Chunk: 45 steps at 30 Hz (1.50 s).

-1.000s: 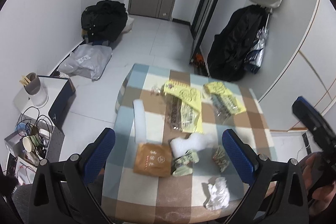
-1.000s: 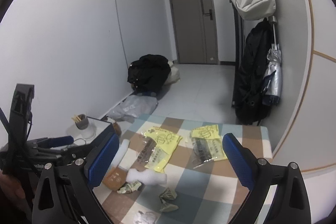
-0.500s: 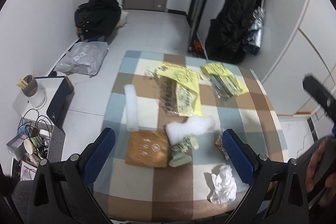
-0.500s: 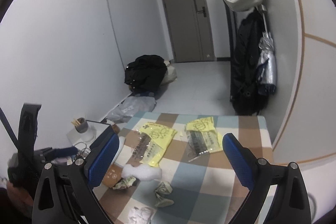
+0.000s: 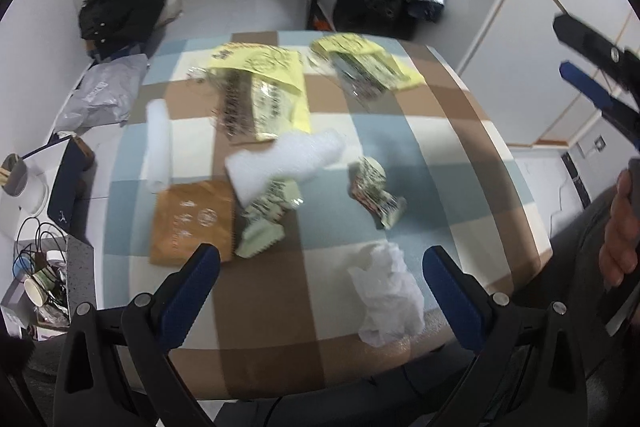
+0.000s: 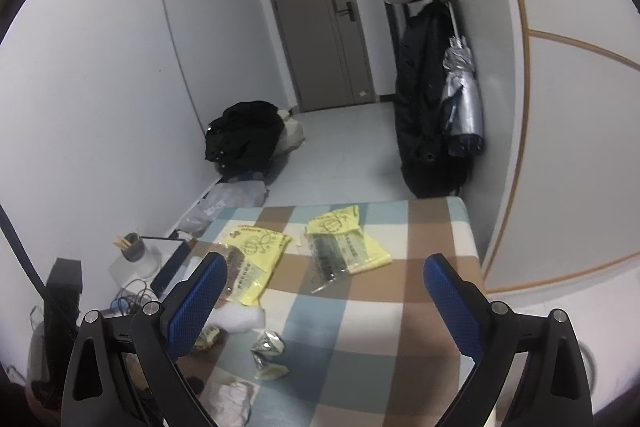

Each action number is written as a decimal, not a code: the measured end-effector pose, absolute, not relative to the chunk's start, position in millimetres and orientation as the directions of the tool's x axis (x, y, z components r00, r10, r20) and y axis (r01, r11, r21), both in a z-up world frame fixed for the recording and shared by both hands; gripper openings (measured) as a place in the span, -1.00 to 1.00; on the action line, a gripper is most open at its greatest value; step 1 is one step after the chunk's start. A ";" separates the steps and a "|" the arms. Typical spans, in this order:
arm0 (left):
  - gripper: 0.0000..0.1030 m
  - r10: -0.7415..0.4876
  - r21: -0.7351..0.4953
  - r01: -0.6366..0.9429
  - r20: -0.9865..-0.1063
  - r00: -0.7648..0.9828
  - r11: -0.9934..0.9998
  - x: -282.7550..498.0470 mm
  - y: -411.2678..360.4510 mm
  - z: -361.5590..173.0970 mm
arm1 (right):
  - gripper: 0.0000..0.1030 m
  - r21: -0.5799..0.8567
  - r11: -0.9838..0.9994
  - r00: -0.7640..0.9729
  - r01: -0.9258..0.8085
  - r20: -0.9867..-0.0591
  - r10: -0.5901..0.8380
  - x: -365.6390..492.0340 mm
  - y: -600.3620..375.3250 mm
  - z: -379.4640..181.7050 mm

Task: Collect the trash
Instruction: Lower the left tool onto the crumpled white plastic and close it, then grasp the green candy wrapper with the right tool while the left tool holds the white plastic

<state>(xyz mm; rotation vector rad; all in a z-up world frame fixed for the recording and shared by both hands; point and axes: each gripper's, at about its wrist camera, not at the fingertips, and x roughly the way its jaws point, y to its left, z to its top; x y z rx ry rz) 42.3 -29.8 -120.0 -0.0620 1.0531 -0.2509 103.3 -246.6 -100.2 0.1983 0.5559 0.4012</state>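
Note:
Trash lies on a checked tablecloth. A crumpled white tissue sits near the front edge, by my open left gripper. A crumpled wrapper, a second wrapper, a brown paper bag, white foam pieces and two yellow packets lie farther back. My right gripper is open and empty above the table's right side; the wrapper and yellow packets show below it.
A low side stand with cups and cables is left of the table. Black clothes and a grey bag lie on the floor. A coat and umbrella hang on the right wall.
My left gripper has moved down and closer over the table, so the trash looks larger. My right gripper has moved forward and tilted down over the right side.

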 end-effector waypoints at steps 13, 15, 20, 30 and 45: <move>0.83 -0.198 -0.093 0.276 -0.903 0.381 0.957 33.7 -64.8 -143.0 | 0.93 0.325 0.899 0.762 -0.294 -0.488 0.425 105.2 -264.2 -104.8; 0.64 -0.185 -0.080 0.279 -0.908 0.375 0.957 33.9 -66.6 -145.7 | 0.93 0.326 0.899 0.764 -0.293 -0.486 0.426 104.6 -265.6 -104.6; 0.09 -0.133 -0.017 0.298 -0.918 0.374 0.955 32.9 -73.5 -151.3 | 0.93 0.359 0.888 0.755 -0.288 -0.485 0.441 104.4 -271.1 -105.9; -0.71 -0.174 -0.056 0.305 -0.911 0.374 0.951 36.0 -73.4 -149.5 | 0.93 0.455 0.853 0.731 -0.257 -0.486 0.479 107.6 -286.0 -112.1; -0.76 -0.345 -0.273 0.214 -0.795 0.500 0.938 40.4 -32.0 -106.9 | 0.93 0.444 0.877 0.705 -0.186 -0.562 0.434 111.5 -287.1 -126.3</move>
